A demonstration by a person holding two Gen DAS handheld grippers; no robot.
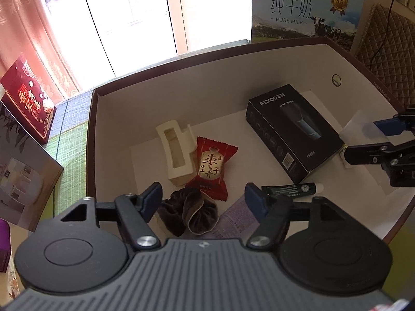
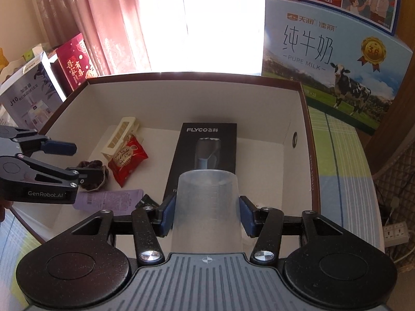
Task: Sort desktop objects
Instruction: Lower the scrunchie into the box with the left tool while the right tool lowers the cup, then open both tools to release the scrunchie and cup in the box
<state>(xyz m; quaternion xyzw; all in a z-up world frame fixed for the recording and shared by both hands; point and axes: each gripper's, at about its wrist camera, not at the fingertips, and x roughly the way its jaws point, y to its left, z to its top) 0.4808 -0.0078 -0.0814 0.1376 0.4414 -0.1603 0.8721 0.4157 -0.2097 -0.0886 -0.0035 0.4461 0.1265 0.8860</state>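
Observation:
A large brown-rimmed box (image 1: 91, 119) with a white inside holds the items. My left gripper (image 1: 202, 199) is open low inside it, its pads either side of a dark brown scrunchie (image 1: 186, 212). Past the scrunchie lie a red candy packet (image 1: 210, 165) and a cream hair clip (image 1: 176, 153). A black FLYCO shaver box (image 1: 293, 132) lies to the right, with a dark green tube (image 1: 288, 189) and a purple sachet (image 1: 236, 217) nearer me. My right gripper (image 2: 206, 215) is shut on a translucent plastic cup (image 2: 207, 194), held above the shaver box (image 2: 207, 150).
A pure-milk carton (image 2: 334, 77) stands behind the box's far right corner. A red gift box (image 1: 28, 98) and a humidifier box (image 2: 28, 103) stand to the left. The box rests on a green checked cloth (image 2: 337, 155). A power strip (image 2: 395, 233) lies lower right.

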